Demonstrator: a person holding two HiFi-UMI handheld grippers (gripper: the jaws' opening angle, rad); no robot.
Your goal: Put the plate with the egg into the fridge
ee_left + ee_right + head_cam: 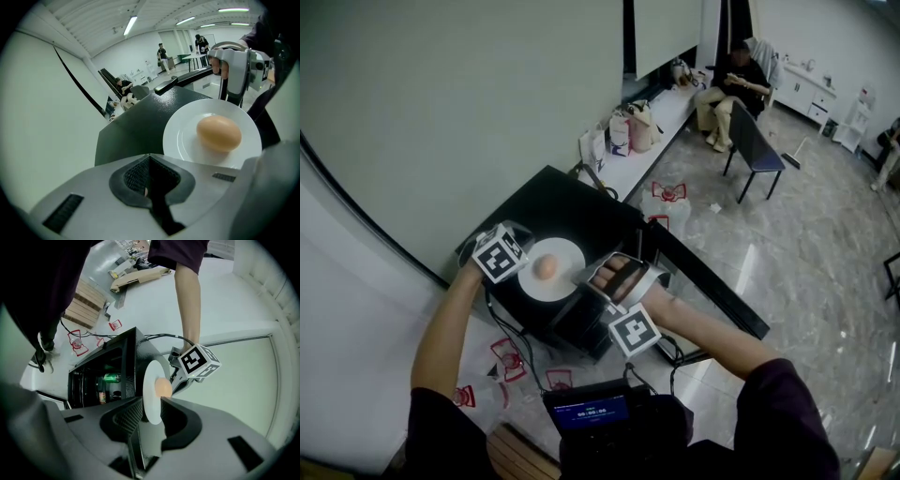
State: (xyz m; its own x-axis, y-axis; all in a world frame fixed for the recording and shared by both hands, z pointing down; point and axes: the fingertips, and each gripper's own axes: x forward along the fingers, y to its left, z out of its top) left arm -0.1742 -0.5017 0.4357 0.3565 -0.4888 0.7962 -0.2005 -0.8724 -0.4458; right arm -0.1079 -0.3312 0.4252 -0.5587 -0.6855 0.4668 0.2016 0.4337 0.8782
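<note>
Plate (568,256) with egg (545,267), clamped in right claw (149,423), sits just ahead of the closed left claw (151,190), not yet in the fridge (572,211).

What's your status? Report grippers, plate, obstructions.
Right gripper shut on plate rim. Left gripper shut, empty. Egg on plate, over fridge top. Fridge open, green can inside; no block seen.

egg (545,267) on plate (568,253) | plate atop fridge (581,211) (can (111,377) inside)
</note>
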